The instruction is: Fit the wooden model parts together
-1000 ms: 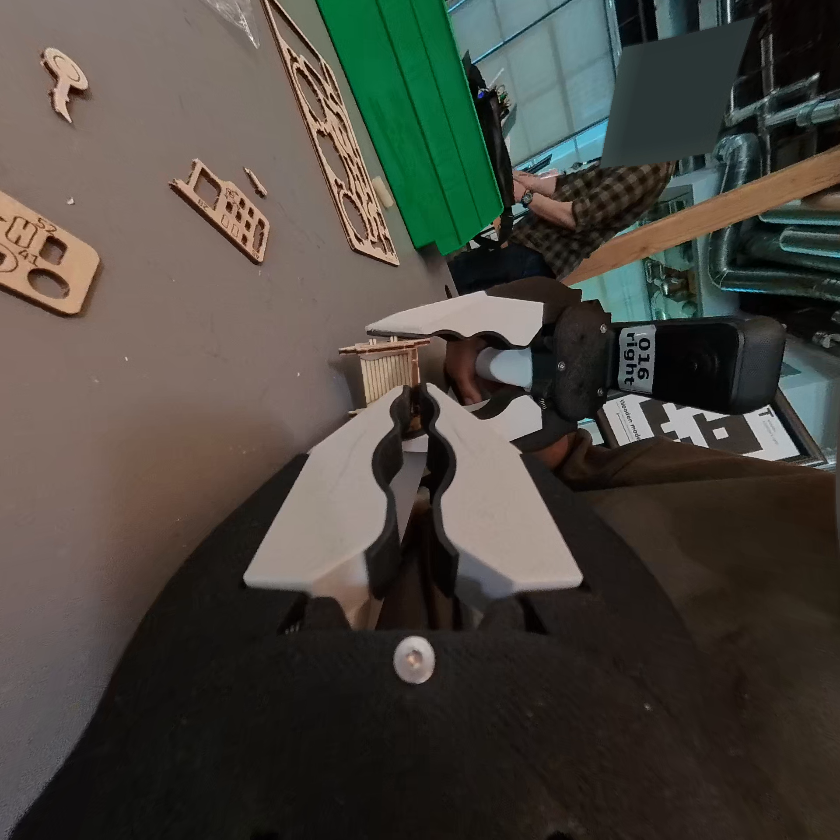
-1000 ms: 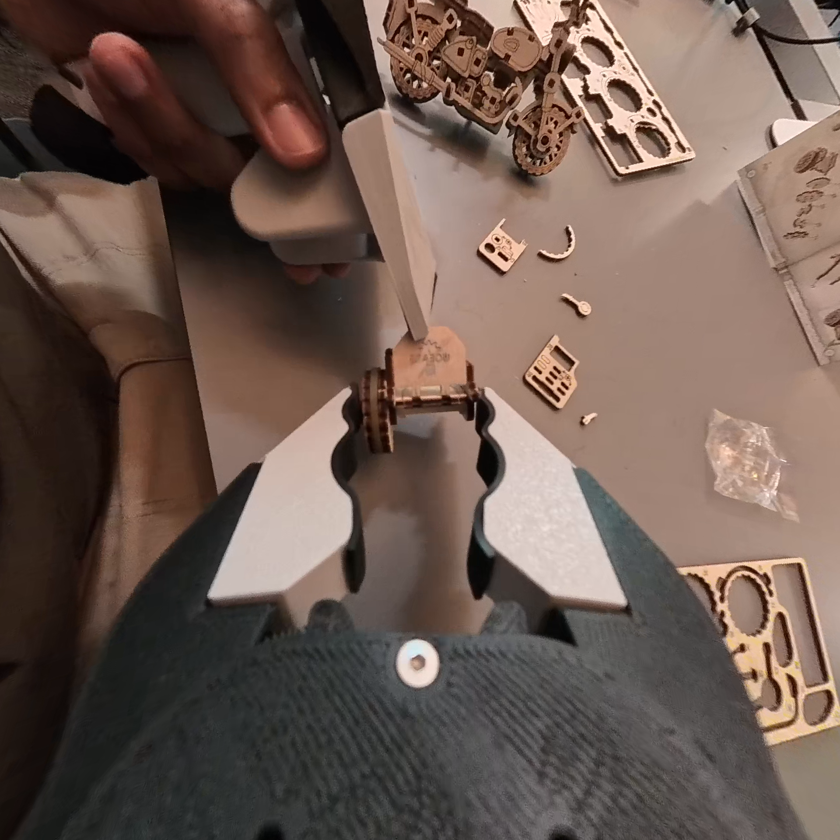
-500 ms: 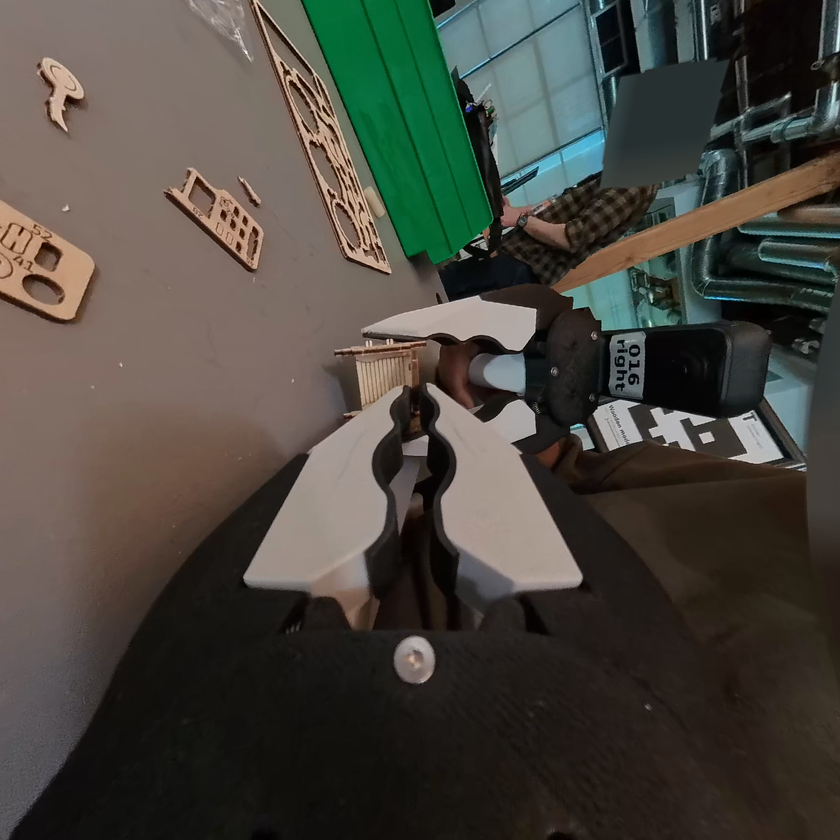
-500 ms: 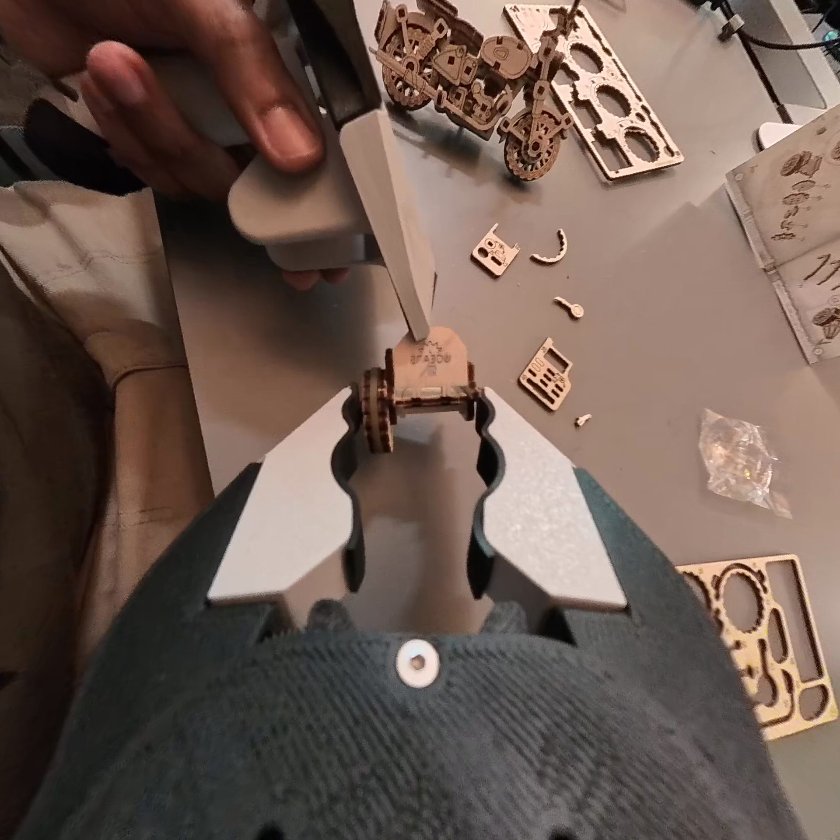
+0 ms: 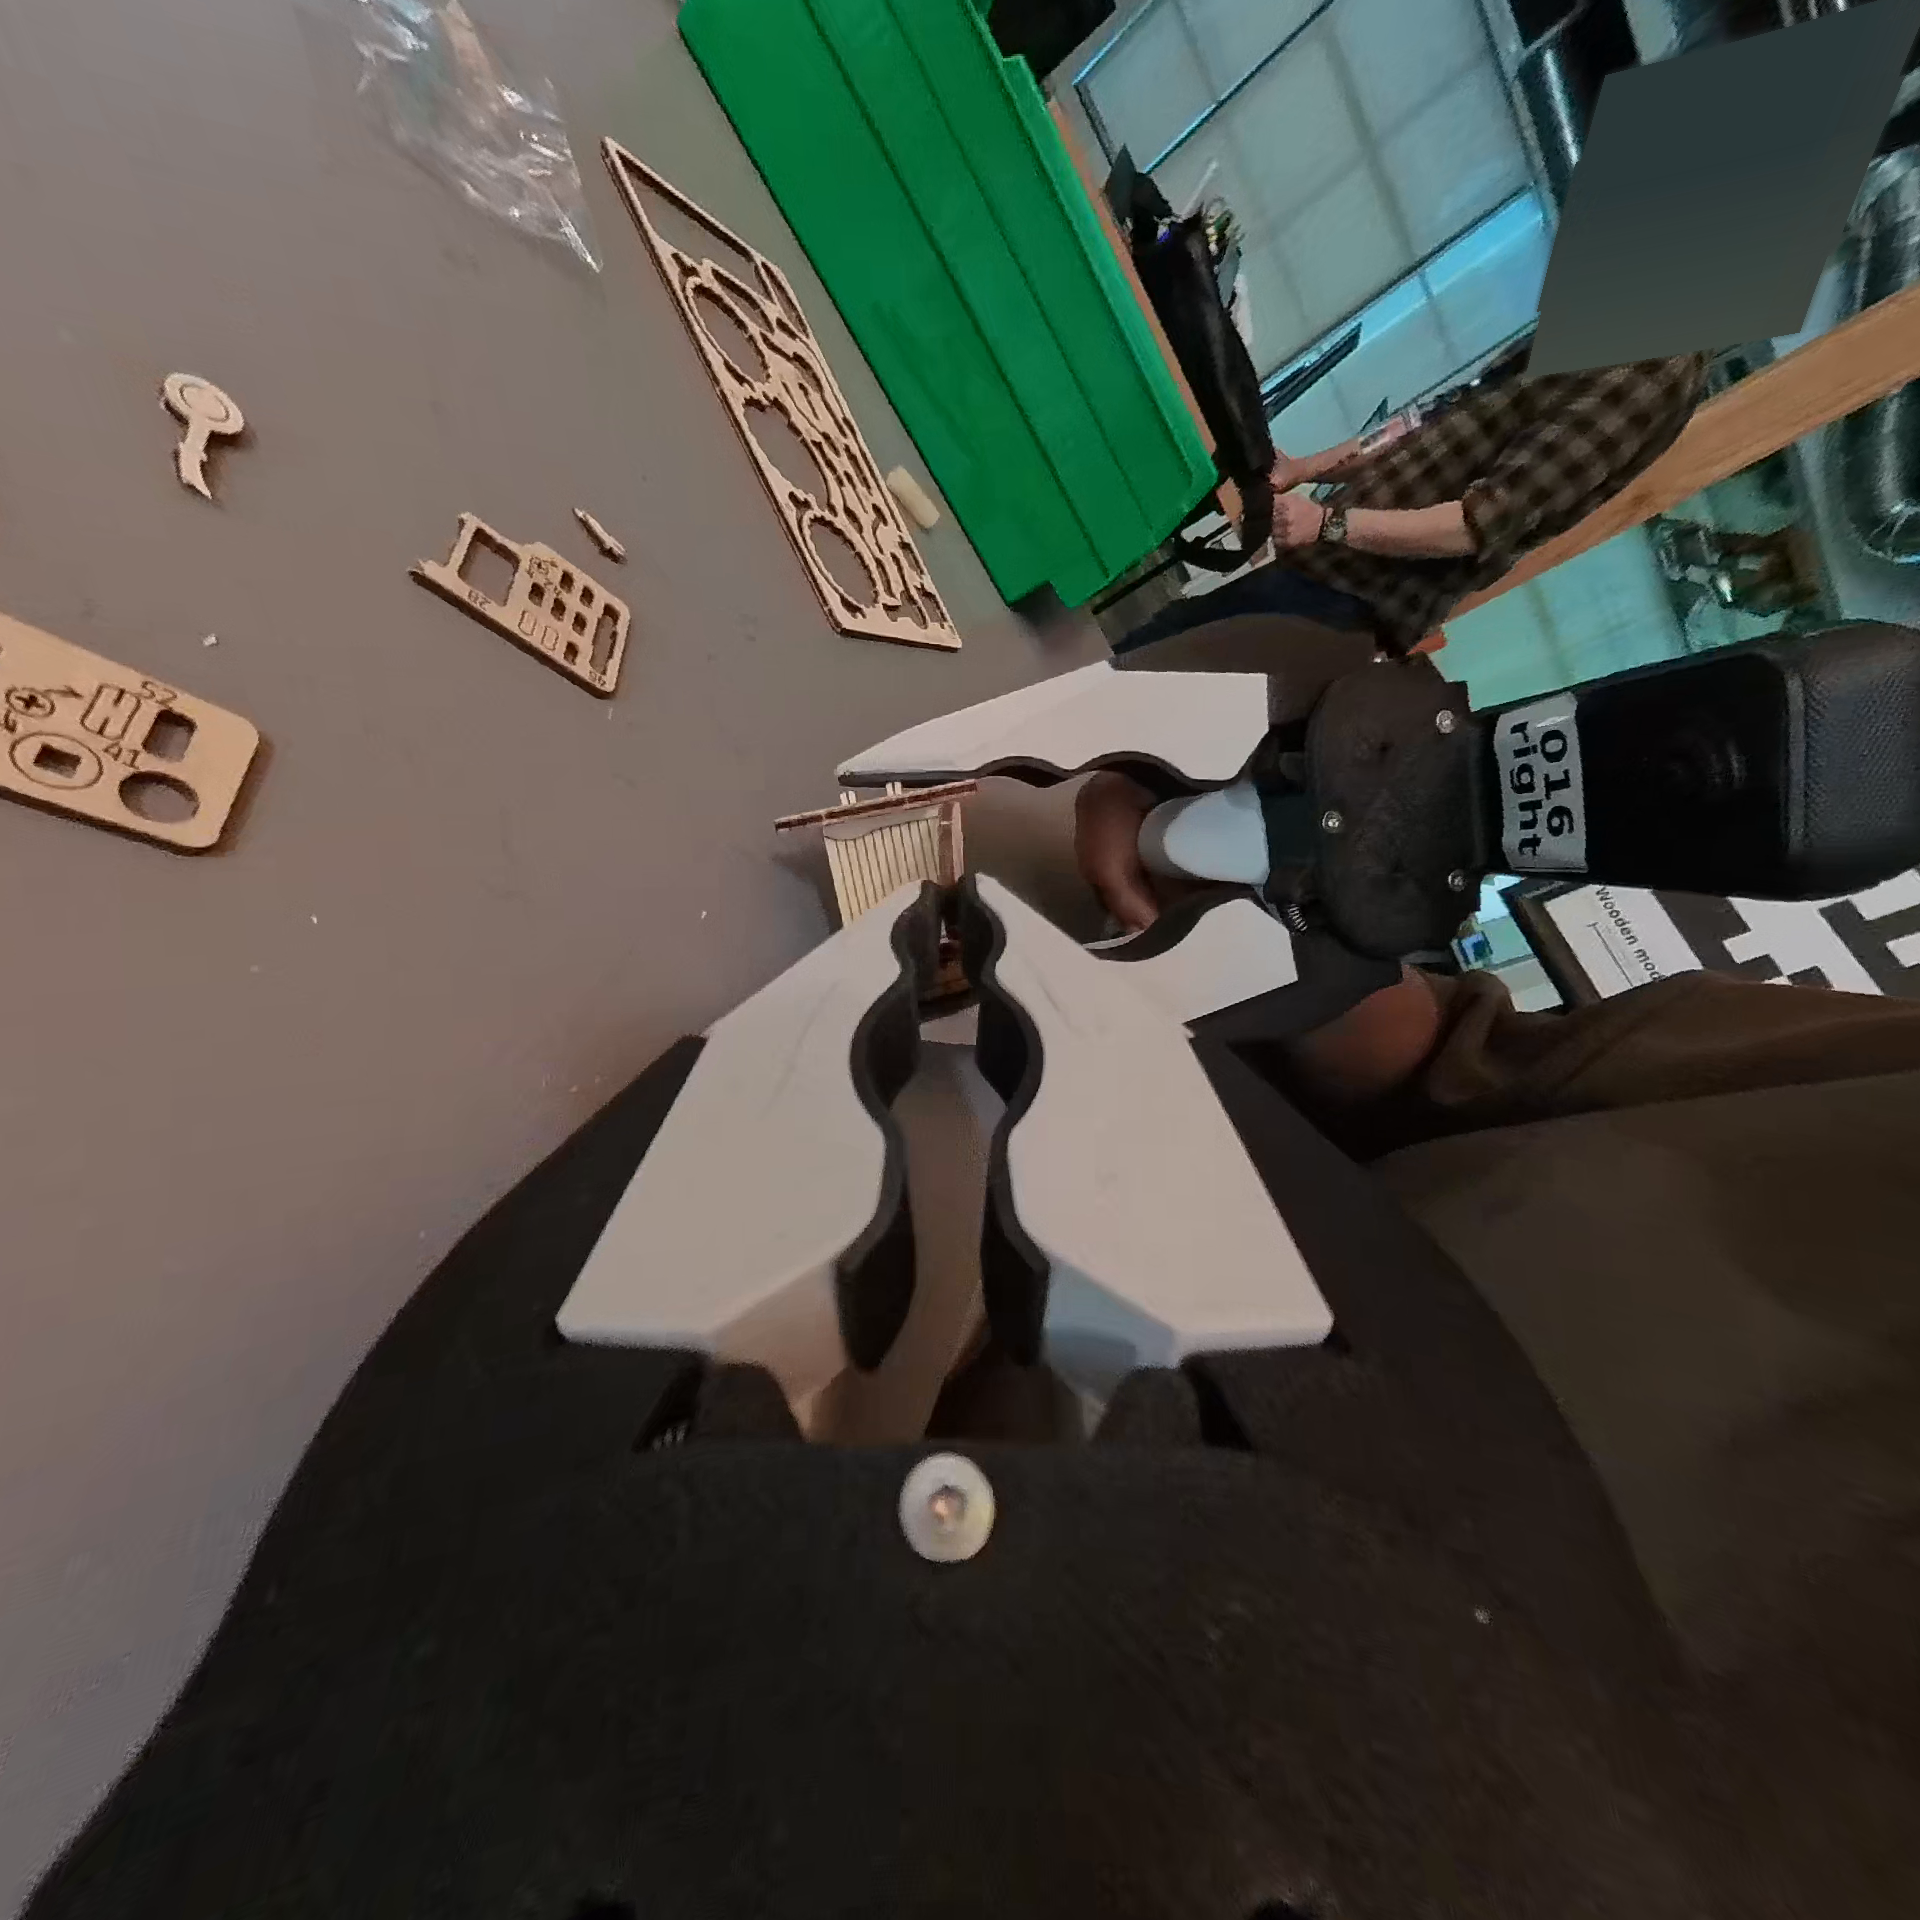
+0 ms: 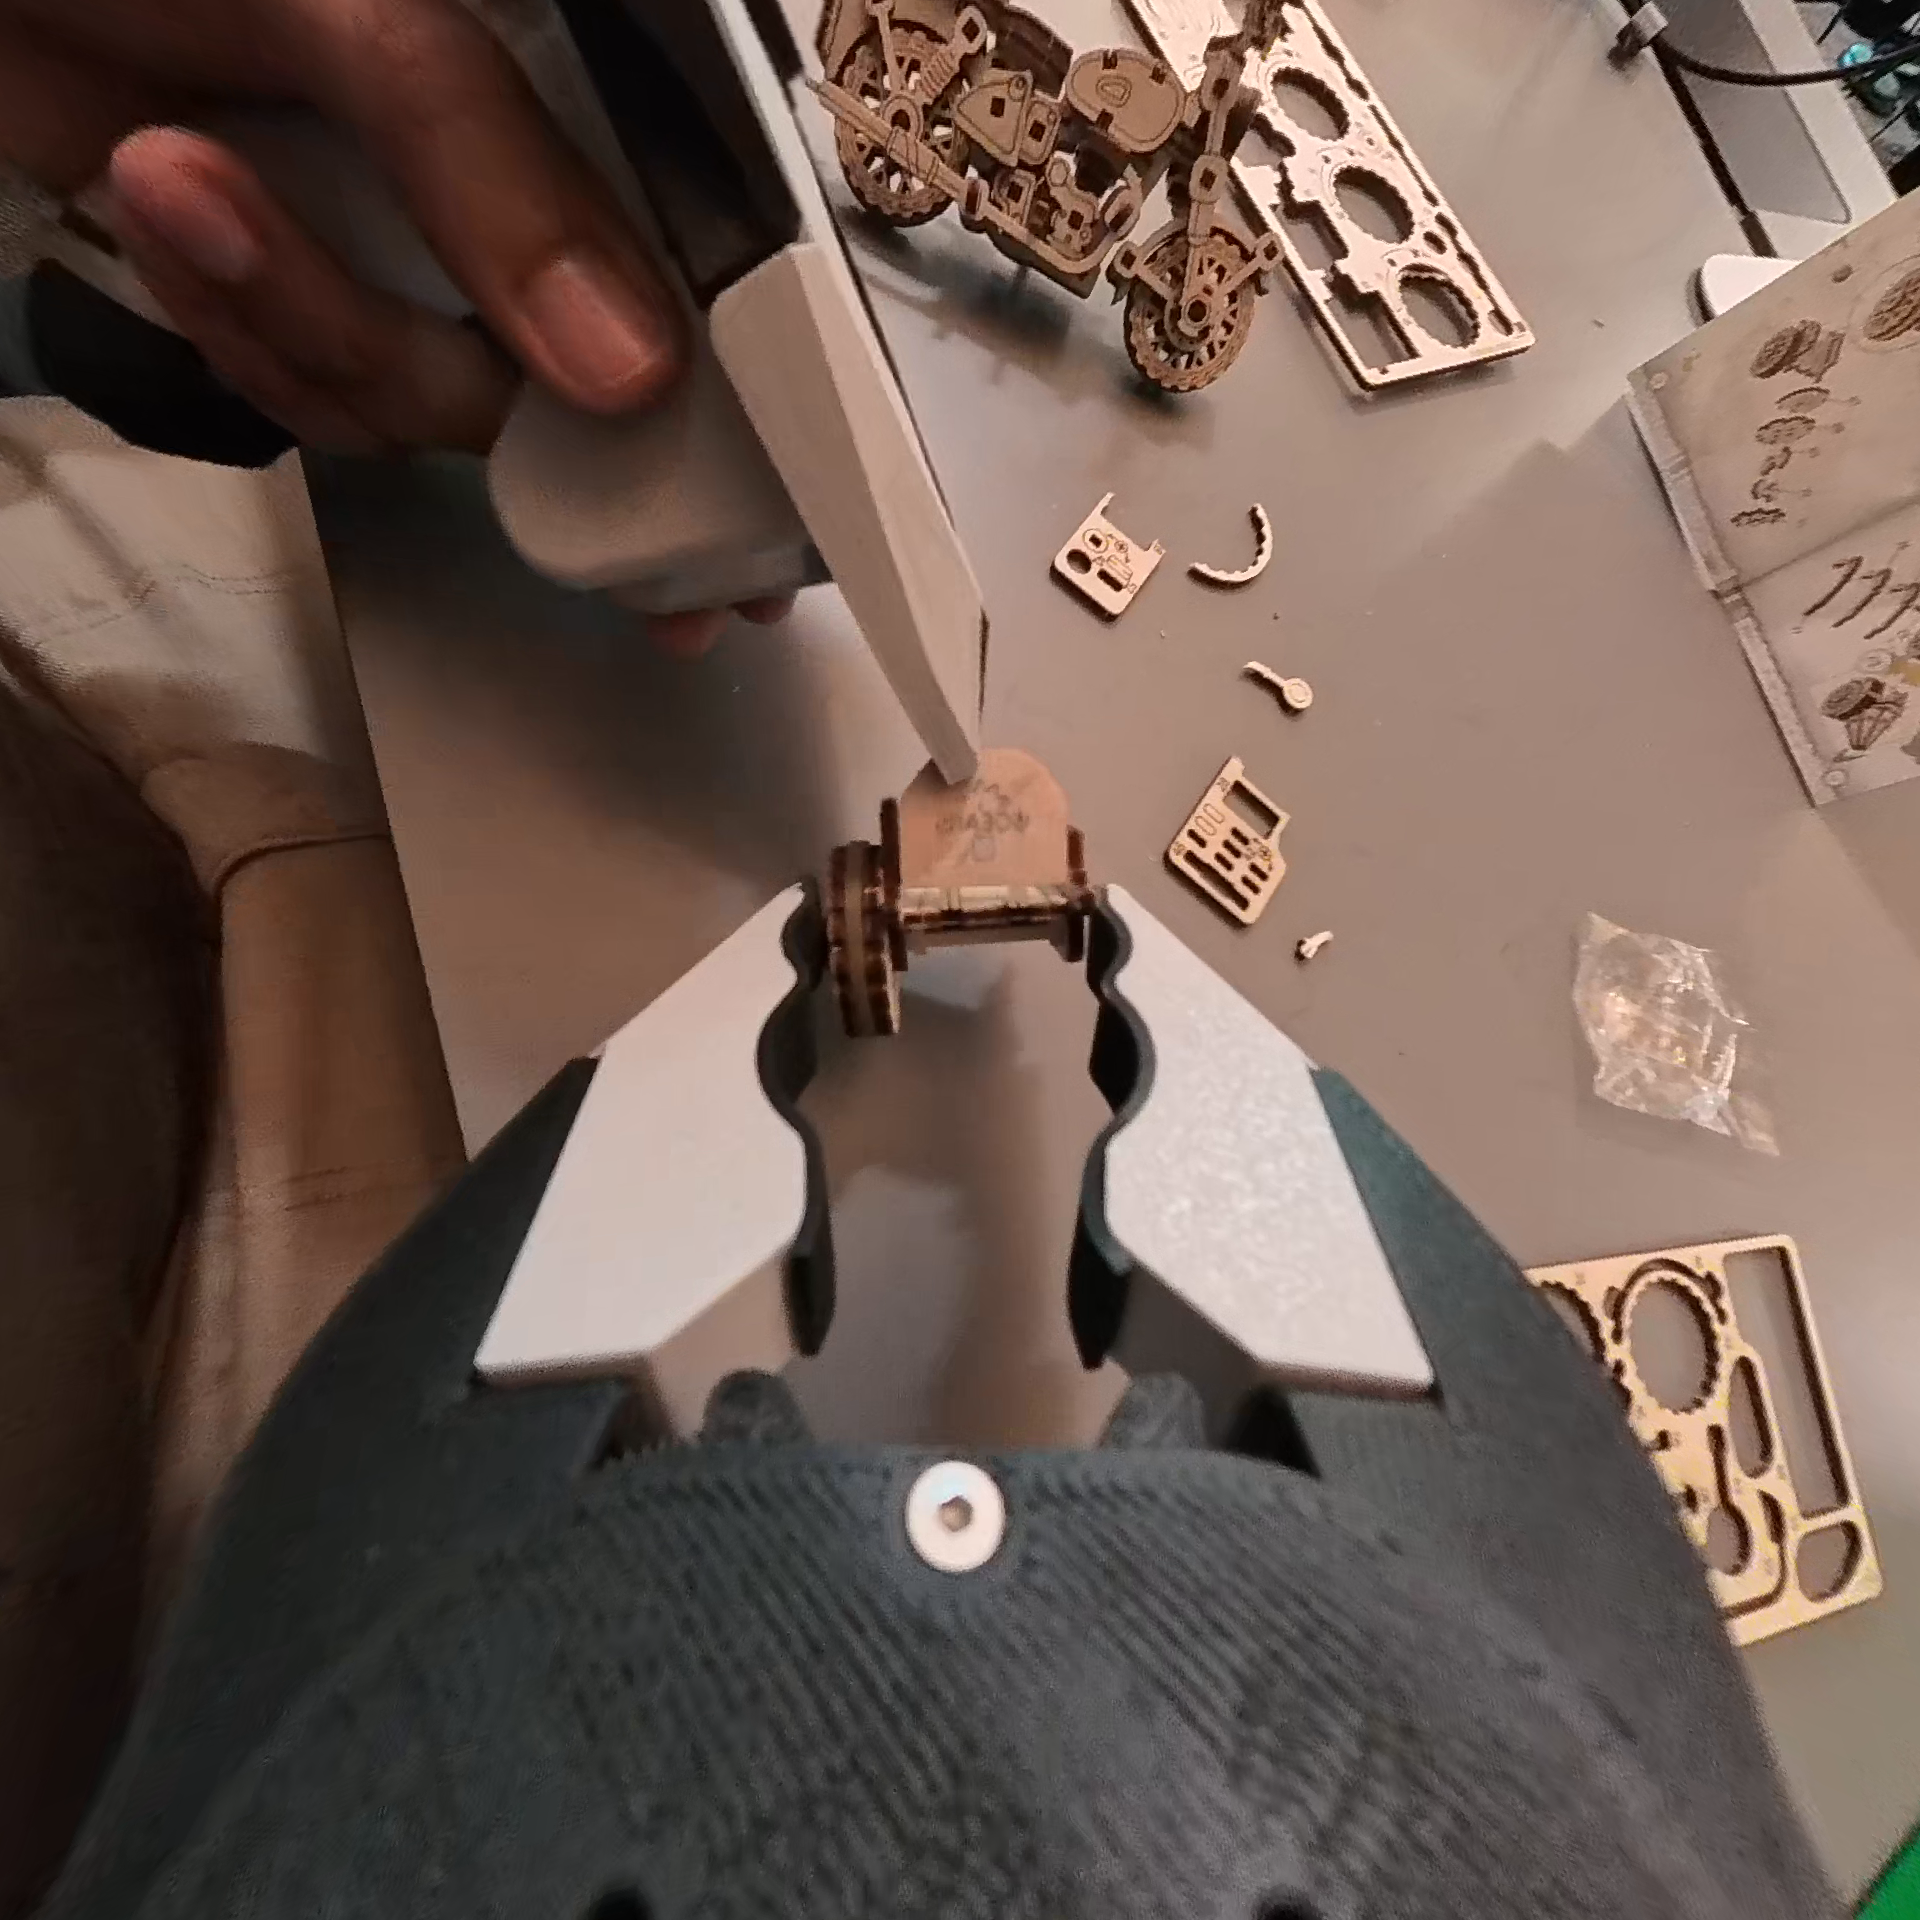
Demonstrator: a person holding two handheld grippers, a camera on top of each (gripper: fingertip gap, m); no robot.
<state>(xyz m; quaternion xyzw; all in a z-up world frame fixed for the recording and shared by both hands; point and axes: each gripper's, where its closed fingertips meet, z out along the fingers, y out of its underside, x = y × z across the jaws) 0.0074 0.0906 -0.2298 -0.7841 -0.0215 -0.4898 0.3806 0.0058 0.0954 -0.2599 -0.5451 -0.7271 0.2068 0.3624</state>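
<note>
Broadly, the grey table (image 6: 1455,675) carries the whole kit. At its far edge stands a finished wooden motorcycle (image 6: 1049,177), with a cut-out parts sheet (image 6: 1382,208) beside it and a second sheet (image 6: 1704,1423) at the near right. An instruction booklet (image 6: 1808,499) lies at the right edge, and a clear plastic bag (image 6: 1662,1029) rests below it. Loose cut pieces are scattered between these, among them a small slotted panel (image 6: 1231,842).

The right gripper (image 6: 956,925) holds the wooden sub-assembly (image 6: 977,883) above the table. Its jaws are spread wide but bear on both ends of the piece, one against the stacked gear discs on the left and one against the side plate on the right. The long axis of the sub-assembly therefore runs crosswise, from finger to finger, and its rounded flat tab points away from the gripper body.

The left gripper (image 5: 951,904) comes in from the upper left of the right wrist view, steeply angled. Its jaws are pressed almost together on a thin wooden edge, which is judged to be the rounded tab; the contact itself is partly hidden.

The tab lies directly ahead of the left gripper's tips. The coming move probably turns on pressing or seating the tab square to the crosswise axis, while the right gripper braces.
</note>
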